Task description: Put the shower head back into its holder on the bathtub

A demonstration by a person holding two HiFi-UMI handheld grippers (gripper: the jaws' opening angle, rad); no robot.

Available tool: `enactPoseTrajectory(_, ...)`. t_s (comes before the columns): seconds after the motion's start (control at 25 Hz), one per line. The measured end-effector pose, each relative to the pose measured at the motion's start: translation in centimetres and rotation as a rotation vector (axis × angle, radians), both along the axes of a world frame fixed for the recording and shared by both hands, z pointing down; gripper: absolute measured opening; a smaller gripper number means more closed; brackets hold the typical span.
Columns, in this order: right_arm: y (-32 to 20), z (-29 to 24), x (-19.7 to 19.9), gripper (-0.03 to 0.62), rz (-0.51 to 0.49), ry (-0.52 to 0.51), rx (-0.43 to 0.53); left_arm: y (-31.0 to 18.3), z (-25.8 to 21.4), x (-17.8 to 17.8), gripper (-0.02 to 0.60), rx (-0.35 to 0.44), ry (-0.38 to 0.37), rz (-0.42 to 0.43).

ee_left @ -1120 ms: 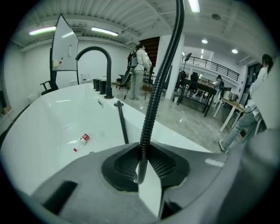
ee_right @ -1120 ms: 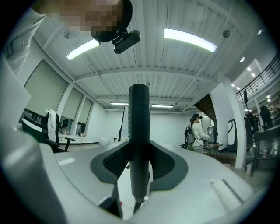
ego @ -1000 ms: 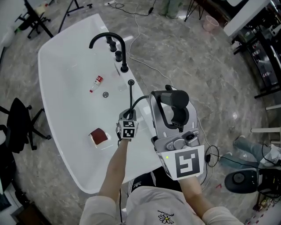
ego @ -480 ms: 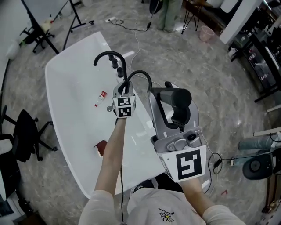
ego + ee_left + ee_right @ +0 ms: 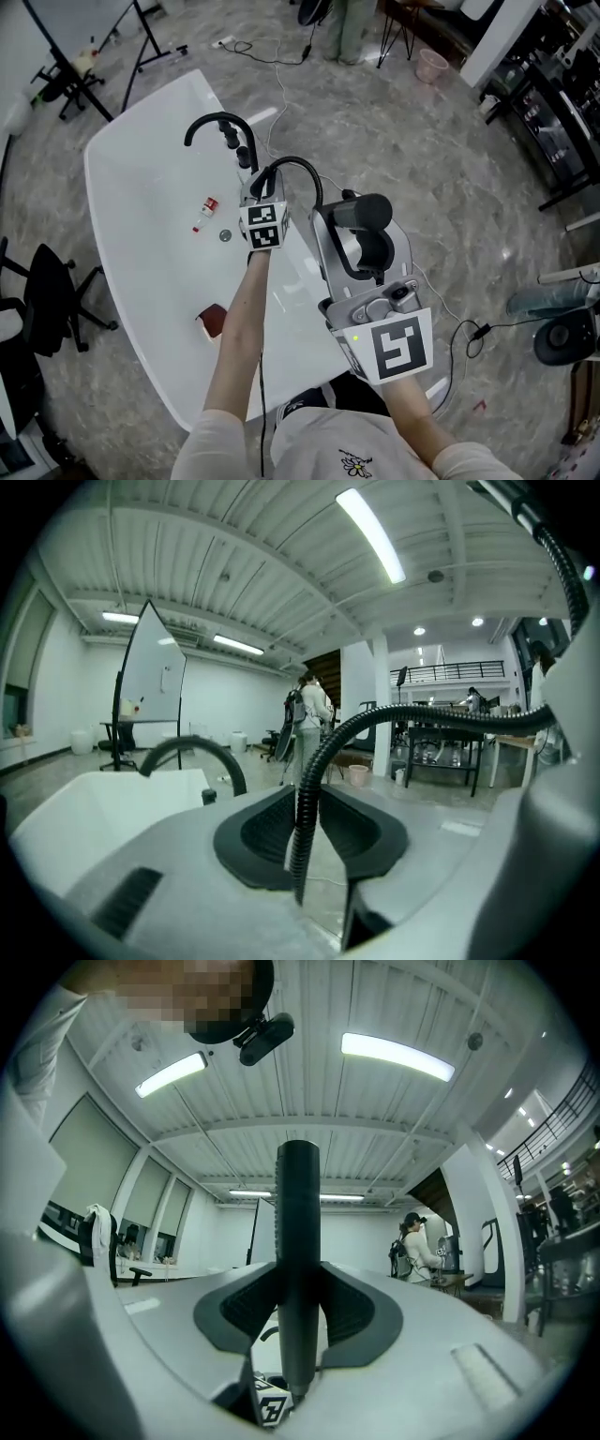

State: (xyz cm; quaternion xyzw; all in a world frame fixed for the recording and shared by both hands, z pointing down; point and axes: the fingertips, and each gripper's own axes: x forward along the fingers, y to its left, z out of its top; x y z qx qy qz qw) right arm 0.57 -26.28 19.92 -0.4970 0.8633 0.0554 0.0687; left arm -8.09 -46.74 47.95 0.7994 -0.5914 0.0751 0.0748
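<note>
Head view: my left gripper [image 5: 255, 192] has lifted the hose [image 5: 302, 170] to frame centre, jaws opening on it. The right gripper [image 5: 362, 246] clamps the shower head [image 5: 366, 214], so I judge the holder is next.

Bright, even light falls from long ceiling strips [image 5: 370, 534], which flare white in both gripper views. Those views bulge like a fisheye and go black at the corners. Their nearest surfaces are soft, the far room sharper. In the head view the white bathtub [image 5: 141, 187] shows mild sheen and faint shadows.
</note>
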Motion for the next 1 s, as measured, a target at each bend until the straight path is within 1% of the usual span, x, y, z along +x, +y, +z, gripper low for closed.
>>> enactPoseTrajectory(0.12,-0.8,1.6,0.0,0.138,-0.006,-0.001,-0.035,1.1,4.7,0.5,0.109,-0.091,0.019,0.016)
enactPoseTrajectory(0.28,-2.1,3.6,-0.1,0.138,-0.014,-0.017,-0.091,2.0,7.8,0.4,0.114,-0.139,0.019,0.012)
enactPoseTrajectory(0.48,-3.8,6.6,-0.8,0.138,-0.037,-0.045,-0.166,2.6,9.4,-1.5,0.114,-0.153,0.039,-0.035)
enactPoseTrajectory(0.64,-5.4,8.9,-2.2,0.138,-0.050,-0.020,-0.193,3.2,10.4,-3.8,0.114,-0.161,0.057,-0.074)
enactPoseTrajectory(1.0,-10.1,15.3,-5.6,0.138,-0.089,0.042,-0.232,4.5,13.3,-7.6,0.114,-0.187,0.097,-0.134)
